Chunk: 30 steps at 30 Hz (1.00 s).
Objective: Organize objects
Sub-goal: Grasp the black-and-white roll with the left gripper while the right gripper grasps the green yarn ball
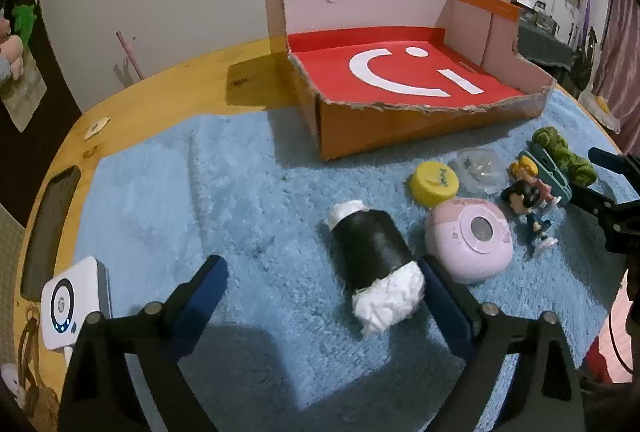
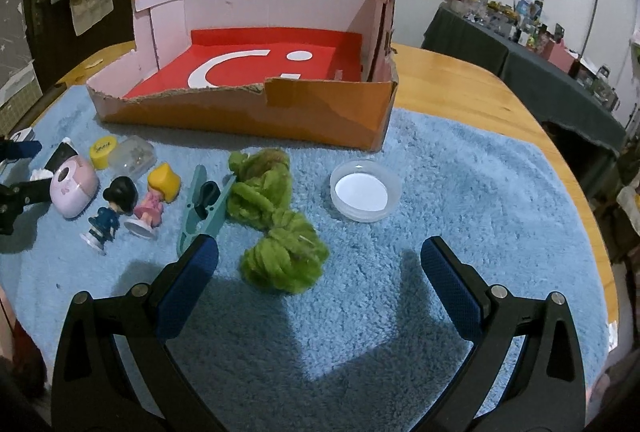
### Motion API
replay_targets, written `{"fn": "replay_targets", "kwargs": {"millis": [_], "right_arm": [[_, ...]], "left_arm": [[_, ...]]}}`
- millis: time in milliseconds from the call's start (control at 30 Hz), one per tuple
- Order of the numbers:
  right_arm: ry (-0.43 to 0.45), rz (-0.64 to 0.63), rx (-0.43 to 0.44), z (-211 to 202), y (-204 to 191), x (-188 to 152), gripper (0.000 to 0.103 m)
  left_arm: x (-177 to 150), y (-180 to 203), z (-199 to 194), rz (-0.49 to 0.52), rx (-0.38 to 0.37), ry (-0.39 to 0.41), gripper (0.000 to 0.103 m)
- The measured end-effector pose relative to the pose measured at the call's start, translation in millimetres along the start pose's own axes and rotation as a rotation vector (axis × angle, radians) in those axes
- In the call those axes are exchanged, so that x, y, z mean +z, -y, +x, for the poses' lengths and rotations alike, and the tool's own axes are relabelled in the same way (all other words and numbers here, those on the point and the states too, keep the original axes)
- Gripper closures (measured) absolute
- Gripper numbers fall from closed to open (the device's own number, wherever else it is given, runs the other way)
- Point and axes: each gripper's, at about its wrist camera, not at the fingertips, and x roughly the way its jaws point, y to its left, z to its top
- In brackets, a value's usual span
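An open cardboard box point(image 1: 400, 124) point(image 2: 248, 120) with a red floor stands at the back of the blue mat. My left gripper point(image 1: 324, 280) is open, and a black roll with white stuffing point(image 1: 374, 256) lies between its fingers, close to the right one. Beside the roll lie a pink round gadget point(image 1: 470, 240) point(image 2: 74, 190), a yellow cap point(image 1: 434, 184) point(image 2: 103, 151), a clear capsule point(image 1: 478, 168) point(image 2: 132, 160), two toy figures point(image 1: 528, 200) point(image 2: 128, 206), teal clippers point(image 2: 202, 206) and green yarn point(image 2: 276, 228) point(image 1: 564, 154). My right gripper point(image 2: 320, 260) is open and empty, just in front of the yarn. A clear lid point(image 2: 365, 190) lies ahead of it.
The blue mat point(image 1: 200, 192) point(image 2: 460, 192) covers a round wooden table point(image 1: 160, 92) point(image 2: 452, 80). A white device point(image 1: 74, 304) and a dark phone point(image 1: 50, 228) lie at the table's left edge. A cluttered dark table point(image 2: 520, 44) stands at the far right.
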Motion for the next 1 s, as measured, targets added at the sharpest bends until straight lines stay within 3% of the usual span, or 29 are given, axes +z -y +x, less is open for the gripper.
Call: {"fn": "replay_targets", "kwargs": {"millis": [133, 200, 333, 400, 433, 500, 567, 600, 733, 967, 1000], "right_arm": [[0.012, 0.018, 0.042, -2.7, 2.4, -2.0, 0.005], [0.015, 0.025, 0.058, -3.5, 2.8, -2.3, 0.017], [0.031, 0.040, 0.097, -5.6, 3.6, -4.1, 0.039], [0.031, 0.050, 0.124, -5.7, 4.0, -4.2, 0.050], [0.032, 0.054, 0.134, -5.4, 4.1, -4.5, 0.053], [0.037, 0.053, 0.121, -6.3, 4.0, -5.4, 0.070], [0.044, 0.077, 0.148, -7.6, 7.6, -6.9, 0.070], [0.045, 0.090, 0.157, -7.8, 9.4, -7.5, 0.070], [0.064, 0.100, 0.155, -13.0, 10.4, -8.1, 0.071], [0.111, 0.087, 0.143, -25.8, 5.7, -1.8, 0.071], [0.110, 0.086, 0.146, -25.6, 4.8, -1.5, 0.071]], "left_arm": [[1.5, 2.7, 0.7, 0.001, -0.014, 0.017, 0.018], [2.0, 3.4, 0.7, -0.006, -0.045, 0.017, 0.029], [1.8, 5.6, -0.8, -0.013, -0.060, 0.039, 0.037], [0.8, 6.6, -1.7, -0.020, -0.085, 0.047, 0.054], [0.1, 8.0, -2.2, -0.016, -0.090, 0.051, 0.056], [-1.4, 11.2, -3.9, -0.005, -0.084, 0.063, 0.061], [-2.7, 12.4, -5.2, -0.012, -0.088, 0.075, 0.064], [-3.2, 12.4, -5.5, 0.045, -0.150, 0.077, 0.065], [-4.0, 11.6, -9.5, 0.036, -0.186, 0.080, 0.065], [-5.3, 16.4, -20.6, 0.054, -0.181, 0.110, 0.065], [-5.2, 16.0, -21.4, 0.085, -0.215, 0.108, 0.065]]}}
